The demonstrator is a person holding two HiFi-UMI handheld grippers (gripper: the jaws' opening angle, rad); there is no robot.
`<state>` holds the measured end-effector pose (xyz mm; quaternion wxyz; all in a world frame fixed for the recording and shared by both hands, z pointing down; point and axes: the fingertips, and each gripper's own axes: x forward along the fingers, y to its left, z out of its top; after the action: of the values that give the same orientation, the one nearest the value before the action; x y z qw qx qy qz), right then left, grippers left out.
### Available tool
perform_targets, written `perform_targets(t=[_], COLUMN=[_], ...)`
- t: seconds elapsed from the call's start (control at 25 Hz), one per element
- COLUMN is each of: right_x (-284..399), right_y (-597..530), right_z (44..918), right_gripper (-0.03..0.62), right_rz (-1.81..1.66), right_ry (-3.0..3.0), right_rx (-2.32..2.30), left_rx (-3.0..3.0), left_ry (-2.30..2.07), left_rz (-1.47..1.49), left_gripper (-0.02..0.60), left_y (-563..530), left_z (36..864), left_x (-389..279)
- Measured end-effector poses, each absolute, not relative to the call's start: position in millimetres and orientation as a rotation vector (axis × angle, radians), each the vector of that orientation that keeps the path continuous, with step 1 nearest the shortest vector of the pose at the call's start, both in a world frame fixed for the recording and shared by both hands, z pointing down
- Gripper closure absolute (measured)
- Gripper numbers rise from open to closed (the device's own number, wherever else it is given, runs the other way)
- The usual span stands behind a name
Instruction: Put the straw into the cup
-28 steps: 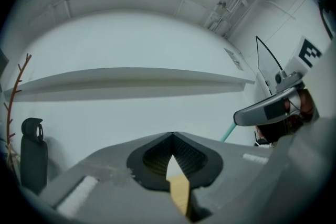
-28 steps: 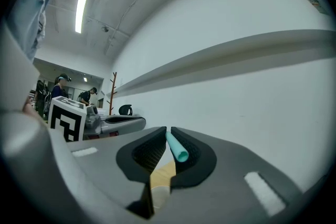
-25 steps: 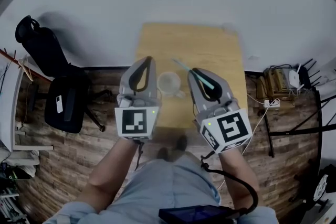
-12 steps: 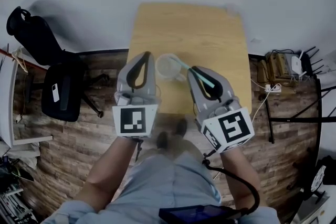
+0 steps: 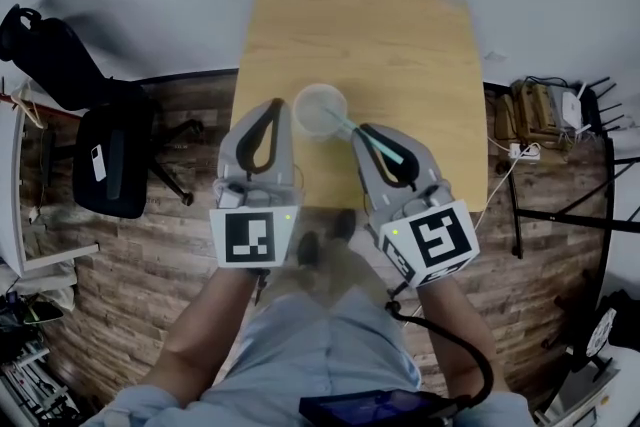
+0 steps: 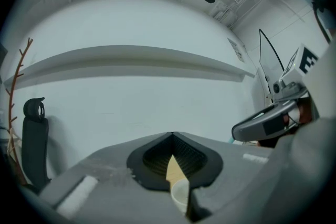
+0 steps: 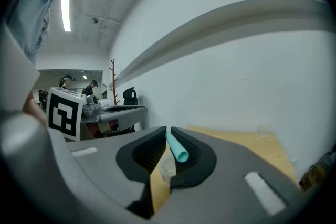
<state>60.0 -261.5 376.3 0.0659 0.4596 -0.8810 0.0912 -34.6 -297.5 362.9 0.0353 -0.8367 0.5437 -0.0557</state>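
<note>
A clear plastic cup stands upright on the near half of the wooden table. My right gripper is shut on a teal straw, which slants left and away; its far end lies over the cup's mouth. In the right gripper view the straw sticks out between the shut jaws, with the cup just below. My left gripper hangs beside the cup's left side, shut with nothing in it. Through its jaws the cup's rim shows.
A black office chair stands on the plank floor left of the table. Boxes, power strips and cables lie on the floor to the right. A white wall runs behind the table. The person's legs are below the table's near edge.
Both grippers have moved forward towards the cup. The straw's far end, earlier past the cup's rim, is now over its mouth. The left gripper stays shut.
</note>
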Motion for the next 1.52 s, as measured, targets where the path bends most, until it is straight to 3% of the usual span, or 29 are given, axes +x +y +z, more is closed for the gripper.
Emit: perform_targets(t=[0.76,1.52], right_x=[42.5,35.9], right_y=[-290.5,-286.3], right_z=[445.5,442.4], right_gripper=[0.551,0.502], right_rz=[0.428,0.371], right_ry=[-2.621,-2.552], right_rx=[1.225,1.281], left_rx=[-2.608,-2.631], left_ry=[1.741,1.678], left_rz=[-0.261,-0.231], left_gripper=[0.563,0.563], left_y=[-327.0,-320.5], left_z=[410.9,398.6], left_x=[-41.1,-52.0])
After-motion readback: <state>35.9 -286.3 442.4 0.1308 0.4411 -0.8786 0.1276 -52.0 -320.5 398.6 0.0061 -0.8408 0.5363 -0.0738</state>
